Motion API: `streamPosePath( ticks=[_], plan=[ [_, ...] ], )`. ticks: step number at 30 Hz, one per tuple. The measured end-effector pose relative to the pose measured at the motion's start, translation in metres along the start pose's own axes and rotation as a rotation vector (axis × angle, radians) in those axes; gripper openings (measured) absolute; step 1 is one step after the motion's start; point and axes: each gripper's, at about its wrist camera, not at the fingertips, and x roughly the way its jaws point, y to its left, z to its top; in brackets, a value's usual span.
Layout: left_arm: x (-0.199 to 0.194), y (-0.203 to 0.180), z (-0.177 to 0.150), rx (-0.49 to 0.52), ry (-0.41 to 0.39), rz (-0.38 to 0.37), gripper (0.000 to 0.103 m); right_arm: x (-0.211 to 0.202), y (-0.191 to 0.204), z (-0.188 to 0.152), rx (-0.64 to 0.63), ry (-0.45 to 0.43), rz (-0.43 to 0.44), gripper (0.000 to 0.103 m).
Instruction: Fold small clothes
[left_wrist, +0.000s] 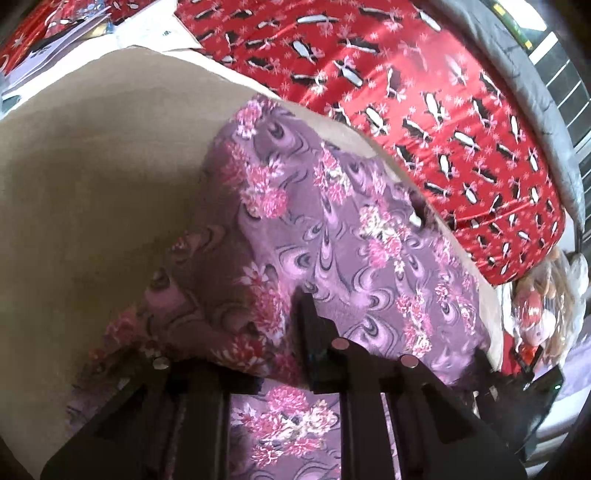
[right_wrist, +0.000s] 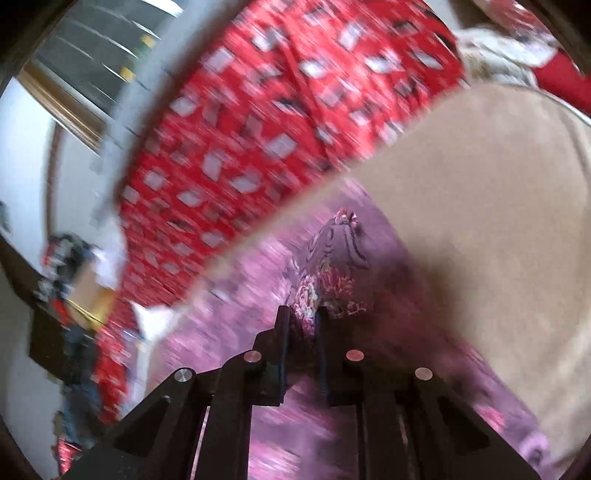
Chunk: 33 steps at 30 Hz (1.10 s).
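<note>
Both grippers pinch the purple floral cotton garment (left_wrist: 332, 240) lying on the tan flat board (left_wrist: 92, 166): left gripper (left_wrist: 291, 314) and right gripper (right_wrist: 302, 321) each pressed on a bunched fold. Best carry corners across level, keeping cloth taut. Board's far edge meets the red penguin-print bedspread (left_wrist: 443, 110); open room lies across the board.

The garment (left_wrist: 332, 236) I work on is thin woven cloth, purple with a pink flower print, soft and matt, creased where it bunches. It lies on a tan board (left_wrist: 92, 155) that looks like plain cardboard, dull and smooth. Behind it the red bedcover (left_wrist: 424, 92) is a satiny cloth with a light sheen. My left gripper (left_wrist: 295, 306) and right gripper (right_wrist: 301, 317) are matt black plastic, with small round shiny metal studs (right_wrist: 354, 355) set in them.
</note>
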Motion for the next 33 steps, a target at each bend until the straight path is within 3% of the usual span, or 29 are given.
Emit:
streamPosePath(
  ticks=[2,7,9,10,11,16,21,33],
  plan=[
    [-0.001,0.001,0.0,0.001,0.0,-0.008,0.014,0.003,-0.012,-0.01,0.019,0.038,-0.002,0.017],
    [-0.001,-0.001,0.0,0.013,-0.004,-0.001,0.014,-0.005,-0.015,-0.001,0.066,-0.011,-0.012,0.042],
    [-0.001,-0.002,0.0,0.016,-0.005,0.001,0.013,-0.001,-0.017,0.006,0.08,-0.01,-0.013,0.038],
    [-0.001,-0.002,-0.001,0.017,-0.005,0.0,0.013,-0.001,-0.016,0.01,0.072,-0.002,-0.004,0.015],
    [-0.001,-0.002,-0.001,0.018,-0.004,-0.004,0.013,-0.001,-0.01,0.014,0.05,-0.003,0.015,0.007],
    [-0.002,-0.002,-0.001,0.028,-0.003,-0.005,0.014,-0.024,-0.002,0.024,0.025,-0.101,0.055,0.004],
    [0.0,-0.003,-0.002,0.039,-0.001,0.003,0.014,-0.001,-0.022,0.009,0.03,0.013,-0.058,0.004],
    [-0.003,-0.017,-0.008,0.134,0.007,0.115,0.014,-0.022,-0.01,0.018,0.004,0.014,-0.007,0.005]
  ],
)
